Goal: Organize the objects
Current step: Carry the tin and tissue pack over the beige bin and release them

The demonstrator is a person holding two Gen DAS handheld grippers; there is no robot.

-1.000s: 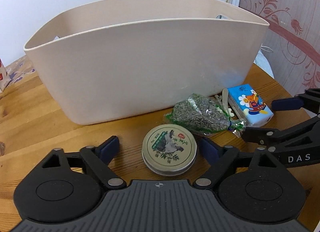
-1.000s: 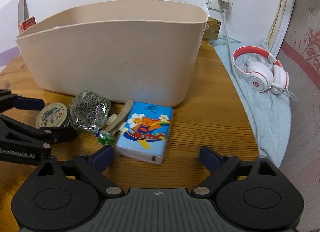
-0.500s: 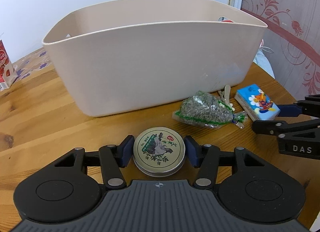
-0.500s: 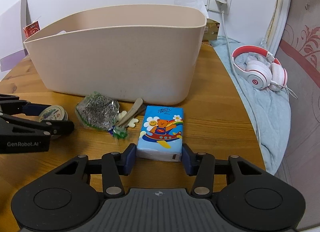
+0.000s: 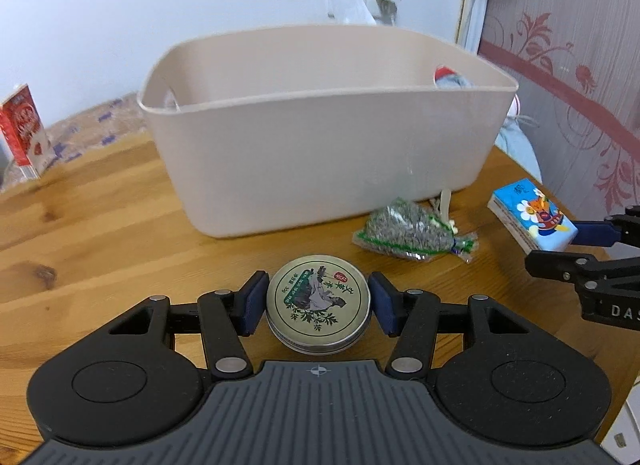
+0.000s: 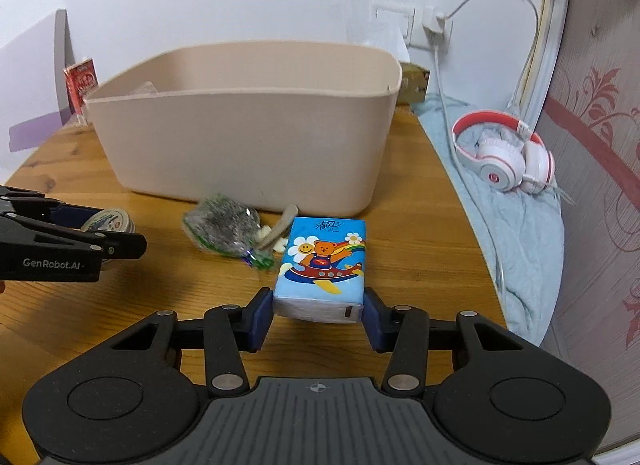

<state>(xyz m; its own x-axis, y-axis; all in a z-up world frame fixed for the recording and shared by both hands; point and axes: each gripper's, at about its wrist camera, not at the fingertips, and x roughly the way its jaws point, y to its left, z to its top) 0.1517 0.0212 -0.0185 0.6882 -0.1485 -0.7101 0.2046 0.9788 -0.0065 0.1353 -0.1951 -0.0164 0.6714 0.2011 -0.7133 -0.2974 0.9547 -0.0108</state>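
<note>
My left gripper [image 5: 318, 303] is shut on a round metal tin [image 5: 318, 301] with a green plant label, lifted a little off the wooden table [image 5: 100, 257]. The right gripper [image 6: 318, 315] is shut on a blue tissue pack [image 6: 324, 265] printed with a cartoon bear, also raised. Ahead of both stands a large beige plastic bin [image 5: 320, 153], open at the top. A clear bag of dried herbs [image 5: 404, 231] and a small pale spoon [image 5: 444, 203] lie on the table in front of the bin. In the right wrist view the left gripper [image 6: 120, 235] holds the tin [image 6: 112, 221] at far left.
A red carton [image 5: 24, 131] stands at the table's far left by the wall. White and red headphones [image 6: 504, 157] rest on a light blue cloth [image 6: 520, 233] beyond the table's right edge. A wall socket with a plugged cable [image 6: 434, 25] sits behind the bin.
Both grippers closed, the left on the tin and the right on the tissue pack. Both then rose and drew back from the bin, lifting their objects off the table.
</note>
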